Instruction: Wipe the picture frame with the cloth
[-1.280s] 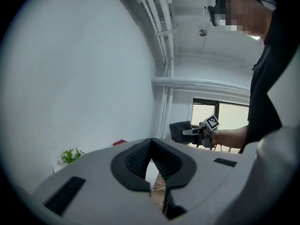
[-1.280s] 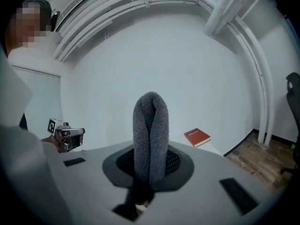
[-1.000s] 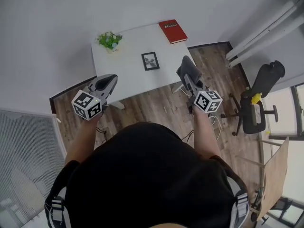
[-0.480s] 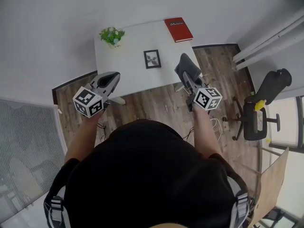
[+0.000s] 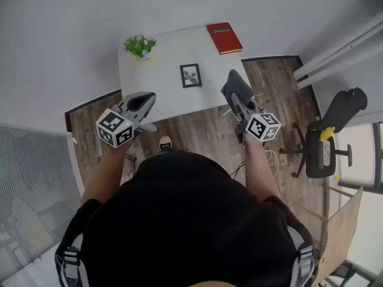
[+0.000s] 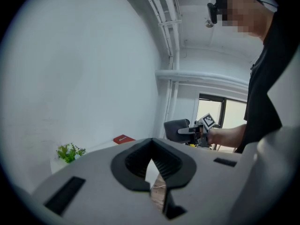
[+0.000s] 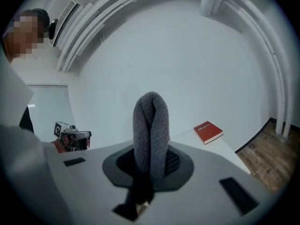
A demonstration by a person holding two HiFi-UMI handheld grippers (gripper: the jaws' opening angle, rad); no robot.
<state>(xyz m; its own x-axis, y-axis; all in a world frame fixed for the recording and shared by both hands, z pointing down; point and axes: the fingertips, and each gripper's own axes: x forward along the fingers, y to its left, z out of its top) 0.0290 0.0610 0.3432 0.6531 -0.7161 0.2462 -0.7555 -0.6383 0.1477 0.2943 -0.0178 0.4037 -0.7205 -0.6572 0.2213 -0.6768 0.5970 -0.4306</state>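
Two grippers are hanging in the air on the person's side of the white table (image 5: 161, 91), and neither is touching anything on it. Over on the right, the right gripper (image 5: 236, 93) is clamping down on the grey cloth (image 5: 234, 82). Its own view is showing the jaws pressed hard against a folded loop of fleecy fabric, and the fold is standing straight up out of the pinch and poking past the tips. On the left, the left gripper (image 5: 144, 100) is carrying nothing. Its jaws are meeting at the tips, leaving only a thin wedge of light behind them, and through that wedge a sliver of tabletop and wooden floor is showing. The picture frame (image 5: 190, 75) is lying flat near the middle of the table, black-edged with a pale picture inside, well apart from both tools. From the frame, the cloth-bearing gripper is sitting at about 4 o'clock and the empty one at about 8 o'clock. A small green plant (image 5: 139, 45) is standing at the frame's 10 o'clock near the far left corner. A red book (image 5: 224, 37) is resting at its 1 o'clock on the far right corner. Off at 3 o'clock on the wooden floor, a black office chair (image 5: 328, 137) is standing clear of the table.
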